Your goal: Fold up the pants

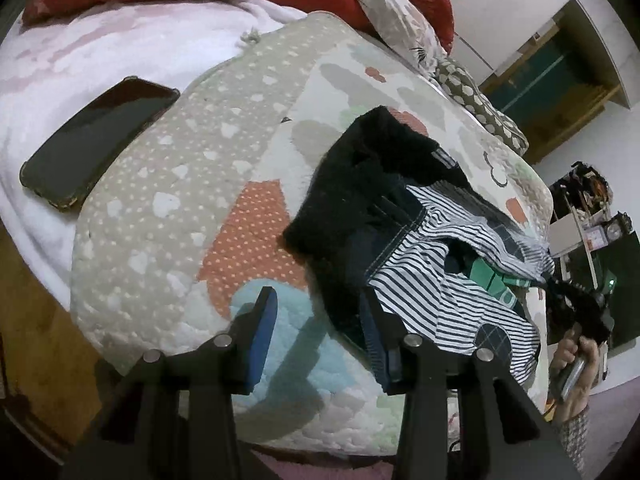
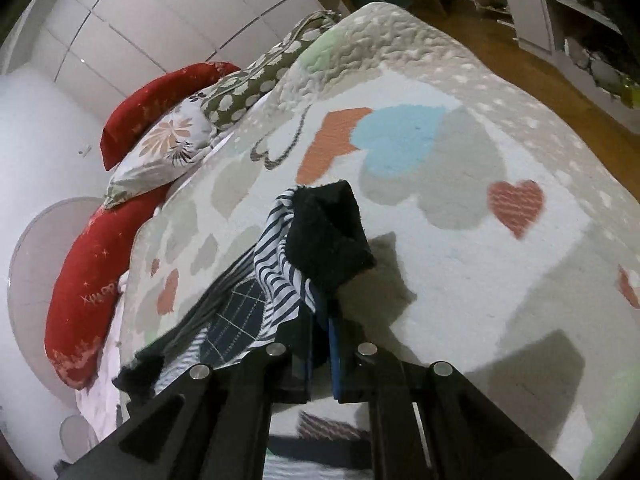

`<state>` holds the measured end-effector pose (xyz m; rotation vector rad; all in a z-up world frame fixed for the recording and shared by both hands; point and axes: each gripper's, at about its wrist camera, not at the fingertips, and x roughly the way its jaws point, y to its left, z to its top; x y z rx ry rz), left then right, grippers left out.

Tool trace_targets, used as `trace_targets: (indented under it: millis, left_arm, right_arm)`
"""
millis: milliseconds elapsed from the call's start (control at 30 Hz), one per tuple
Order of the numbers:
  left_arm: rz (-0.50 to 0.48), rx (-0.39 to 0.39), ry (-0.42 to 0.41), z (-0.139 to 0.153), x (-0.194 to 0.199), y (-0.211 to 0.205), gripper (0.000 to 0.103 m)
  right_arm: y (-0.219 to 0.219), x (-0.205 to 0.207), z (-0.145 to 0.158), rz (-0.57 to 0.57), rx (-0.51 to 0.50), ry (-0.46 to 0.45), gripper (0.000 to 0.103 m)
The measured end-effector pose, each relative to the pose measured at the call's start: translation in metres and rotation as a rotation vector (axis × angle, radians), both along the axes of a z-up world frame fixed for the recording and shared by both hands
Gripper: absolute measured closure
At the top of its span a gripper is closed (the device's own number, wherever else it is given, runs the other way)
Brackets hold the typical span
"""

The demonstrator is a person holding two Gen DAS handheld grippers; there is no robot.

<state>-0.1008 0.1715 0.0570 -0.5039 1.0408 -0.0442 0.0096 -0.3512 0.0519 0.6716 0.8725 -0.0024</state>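
Observation:
The pants (image 1: 424, 264) are striped navy-and-white cloth with black fleecy cuffs, lying bunched on the right of a quilted heart-pattern bedspread (image 1: 168, 208). My left gripper (image 1: 320, 336) is open just above the quilt, its right finger at the edge of the black cuff (image 1: 360, 184). In the right wrist view my right gripper (image 2: 320, 340) is shut on the pants (image 2: 280, 272), with a black cuff (image 2: 328, 236) sticking up past the fingertips and the striped cloth hanging off to the left. The right gripper also shows at the far right of the left wrist view (image 1: 576, 312), held by a hand.
A dark phone (image 1: 96, 144) lies on a white blanket (image 1: 120, 44) to the left of the quilt. Red and floral pillows (image 1: 400, 12) lie at the head of the bed. Wooden floor (image 2: 532, 52), a white wardrobe (image 2: 160, 12) and shelves surround the bed.

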Motion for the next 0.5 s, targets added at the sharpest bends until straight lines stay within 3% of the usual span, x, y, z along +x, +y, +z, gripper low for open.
trace_targets:
  millis: [100,167,300,500]
  left_arm:
    - [-0.016,0.032,-0.006,0.009,0.008,-0.006,0.060]
    - [-0.040,0.055,-0.019,0.019,0.018,-0.015,0.057]
    - [-0.110,0.117,-0.052,0.037,0.052,-0.039,0.048]
    - [-0.133,0.131,0.009,0.017,0.138,-0.057,0.048]
  right_arm:
    - [-0.002,-0.006,-0.013,0.029,-0.023,0.032,0.092]
    - [0.000,-0.008,-0.020,0.025,-0.092,0.079,0.081]
    - [0.000,-0.030,-0.012,0.003,-0.151,0.030,0.066]
    - [-0.006,-0.062,-0.009,-0.006,-0.157,0.001,0.064]
